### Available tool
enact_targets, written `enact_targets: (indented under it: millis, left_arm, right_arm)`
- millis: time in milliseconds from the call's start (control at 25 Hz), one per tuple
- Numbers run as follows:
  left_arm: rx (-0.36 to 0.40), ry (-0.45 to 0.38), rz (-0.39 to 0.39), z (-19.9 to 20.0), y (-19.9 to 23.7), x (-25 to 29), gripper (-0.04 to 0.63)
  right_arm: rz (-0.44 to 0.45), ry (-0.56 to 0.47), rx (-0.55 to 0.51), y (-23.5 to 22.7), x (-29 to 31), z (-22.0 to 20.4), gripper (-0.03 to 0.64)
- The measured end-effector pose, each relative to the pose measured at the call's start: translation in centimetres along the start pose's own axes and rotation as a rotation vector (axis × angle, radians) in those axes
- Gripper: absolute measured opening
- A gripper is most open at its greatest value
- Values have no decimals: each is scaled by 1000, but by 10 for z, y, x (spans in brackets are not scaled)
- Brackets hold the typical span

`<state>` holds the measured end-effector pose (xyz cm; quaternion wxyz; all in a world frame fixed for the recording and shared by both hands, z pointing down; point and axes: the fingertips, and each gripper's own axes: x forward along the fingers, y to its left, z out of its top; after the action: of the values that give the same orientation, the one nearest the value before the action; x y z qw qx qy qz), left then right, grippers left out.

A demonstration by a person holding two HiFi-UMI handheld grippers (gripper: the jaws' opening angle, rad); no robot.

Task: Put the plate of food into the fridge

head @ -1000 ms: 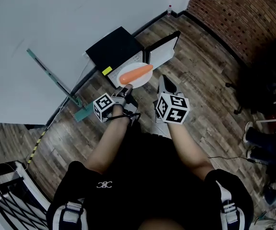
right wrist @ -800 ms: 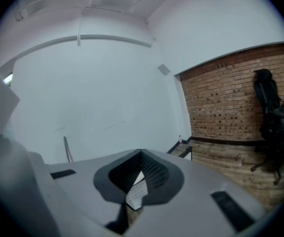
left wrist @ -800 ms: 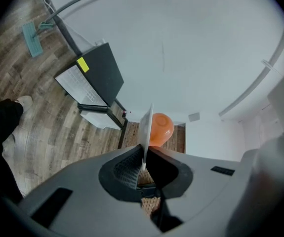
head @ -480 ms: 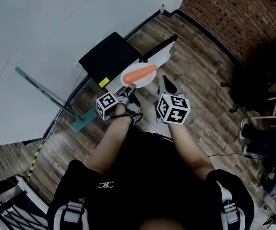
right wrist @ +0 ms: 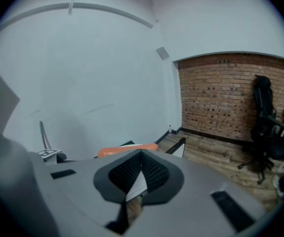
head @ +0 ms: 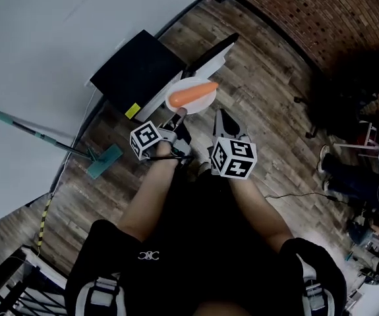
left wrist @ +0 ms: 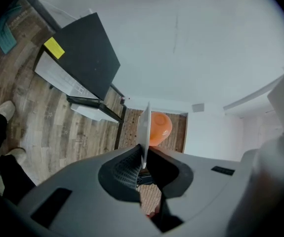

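A white plate (head: 184,84) with an orange carrot (head: 192,95) on it hangs in the air in front of a small black fridge (head: 133,74). The fridge door (head: 210,52) stands open. My left gripper (head: 178,114) grips the plate's near rim; its jaws are opening slightly with the rim between the pads. In the left gripper view the plate (left wrist: 145,125) stands edge-on between the pads, with the carrot (left wrist: 158,127) to its right. My right gripper (head: 223,118) floats just right of the plate, shut and holding nothing.
A green long-handled floor tool (head: 57,140) lies left of the fridge by the white wall. A black office chair (head: 354,87) stands near the brick wall (head: 308,12) at the right. Shoes and clutter (head: 347,183) sit on the wood floor at the far right.
The plate and both grippers have shifted slightly up and forward, nearer the open fridge. The left gripper keeps hold of the plate; the right stays beside it.
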<state>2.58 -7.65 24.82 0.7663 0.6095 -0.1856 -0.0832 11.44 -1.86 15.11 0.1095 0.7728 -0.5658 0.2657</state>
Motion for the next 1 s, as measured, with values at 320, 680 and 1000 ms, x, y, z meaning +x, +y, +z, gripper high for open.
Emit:
enact_targets:
  millis: [320,680,1000]
  left_arm:
    - [-68,-85,28,1,85,8,32]
    - [-154,-362,86,33,275,18,32]
    - [-247,-673,30,124,445,50,34]
  right_arm:
    - [58,139,-43,-19,52,-68,14]
    - [271,251,-62,-38,163,-219,13]
    - [492,240,-134,-25,273,-330,14]
